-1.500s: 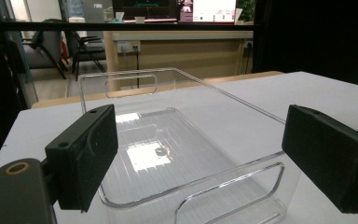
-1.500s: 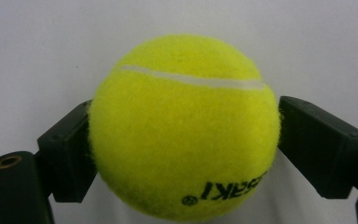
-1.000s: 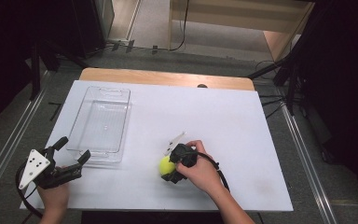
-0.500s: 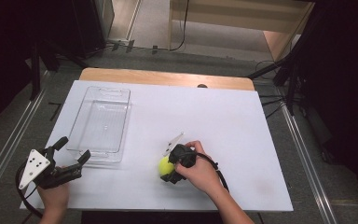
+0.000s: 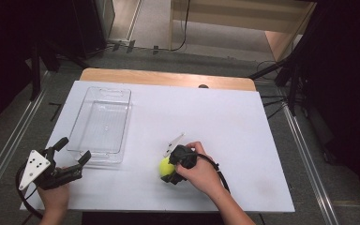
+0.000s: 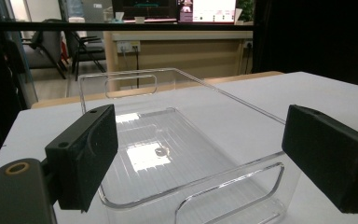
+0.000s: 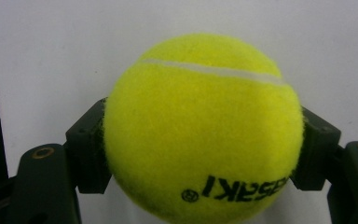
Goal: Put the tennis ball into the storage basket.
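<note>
Bin (image 5: 101,123) sits clear and empty at the worktop's (image 5: 243,122) left; the left claw (image 5: 72,157) hangs wide open and idle just before its near wall, unmoved. Rightward, the right claw (image 5: 167,172) stays clamped on the ball (image 5: 167,166), low over the worktop, so transfer hasn't begun.

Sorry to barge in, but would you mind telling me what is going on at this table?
A person holds a gripper in each hand at a white table. The right gripper is shut on a yellow tennis ball, near the table's front edge; its jaws press the ball from both sides. The left gripper is open and holds nothing, its jaws either side of the near end of an empty clear tray. The ball is not in the tray.
</note>
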